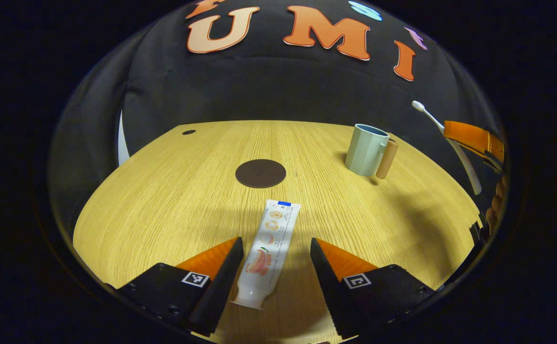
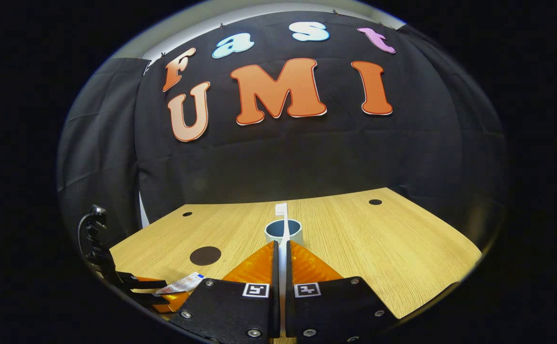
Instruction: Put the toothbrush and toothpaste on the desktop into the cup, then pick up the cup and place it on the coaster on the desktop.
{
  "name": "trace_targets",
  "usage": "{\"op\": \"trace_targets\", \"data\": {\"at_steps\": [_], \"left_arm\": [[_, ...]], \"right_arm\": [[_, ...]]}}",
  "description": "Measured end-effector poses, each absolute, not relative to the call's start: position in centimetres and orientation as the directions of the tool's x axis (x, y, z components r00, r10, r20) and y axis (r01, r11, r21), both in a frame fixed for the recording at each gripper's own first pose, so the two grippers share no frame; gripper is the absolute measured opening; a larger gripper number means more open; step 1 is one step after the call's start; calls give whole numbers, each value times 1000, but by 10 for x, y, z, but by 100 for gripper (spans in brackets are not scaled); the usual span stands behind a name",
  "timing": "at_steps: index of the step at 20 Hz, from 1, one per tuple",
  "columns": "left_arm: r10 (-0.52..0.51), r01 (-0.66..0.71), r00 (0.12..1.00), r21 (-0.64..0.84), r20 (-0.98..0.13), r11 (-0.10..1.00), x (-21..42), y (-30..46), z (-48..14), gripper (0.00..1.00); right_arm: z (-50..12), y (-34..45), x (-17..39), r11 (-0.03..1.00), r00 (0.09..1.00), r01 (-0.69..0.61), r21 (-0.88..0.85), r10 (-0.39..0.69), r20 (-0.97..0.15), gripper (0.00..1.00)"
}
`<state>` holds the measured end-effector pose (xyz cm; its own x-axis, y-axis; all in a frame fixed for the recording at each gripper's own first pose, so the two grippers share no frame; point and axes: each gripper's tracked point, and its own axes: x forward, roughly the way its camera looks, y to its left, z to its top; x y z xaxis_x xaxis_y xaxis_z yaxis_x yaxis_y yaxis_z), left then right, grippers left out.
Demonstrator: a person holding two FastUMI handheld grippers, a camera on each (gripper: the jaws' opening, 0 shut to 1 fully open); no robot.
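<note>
A white toothpaste tube (image 1: 270, 251) lies on the wooden desktop (image 1: 164, 200), cap end toward me, between the spread fingers of my left gripper (image 1: 276, 246), which is open and not touching it. Further back a pale green cup (image 1: 365, 149) with a tan handle stands at the right, and a dark round coaster (image 1: 260, 173) lies mid-table. My right gripper (image 2: 282, 246) is shut on a white toothbrush (image 2: 283, 224), bristle head up, held above and just short of the cup (image 2: 283, 231). In the left gripper view that toothbrush (image 1: 445, 138) shows in the air at the far right.
In the right gripper view the coaster (image 2: 205, 255) lies left of the cup, with my left gripper (image 2: 140, 286) and the toothpaste (image 2: 180, 284) at the lower left. Small dark holes (image 2: 375, 201) mark the desktop's back corners. The booth's cloth wall stands behind the table.
</note>
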<state>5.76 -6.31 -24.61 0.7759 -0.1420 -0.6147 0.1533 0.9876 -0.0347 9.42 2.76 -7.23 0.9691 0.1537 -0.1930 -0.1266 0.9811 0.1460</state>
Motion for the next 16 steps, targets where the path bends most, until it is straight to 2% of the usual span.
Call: {"op": "trace_targets", "data": {"at_steps": [3,7,8,12,16], "left_arm": [[-135,164,770,-11,-623,986,60,-60,-249,83],[-131,166,772,-1,-622,986,60,-58,-249,52],[-128,162,769,-2,-626,987,61,-59,-250,49],[-133,159,780,-11,-611,987,61,-61,-250,45],[-152,153,807,-47,-571,987,59,-61,-245,45]], "right_arm": [[-68,26,99,983,972,-120,138,144,-185,5],[-65,22,106,984,974,-111,136,134,-181,5],[-65,20,107,985,975,-109,137,133,-181,5],[-62,20,116,983,974,-110,148,136,-179,5],[-49,25,129,983,978,-120,139,141,-155,5]]}}
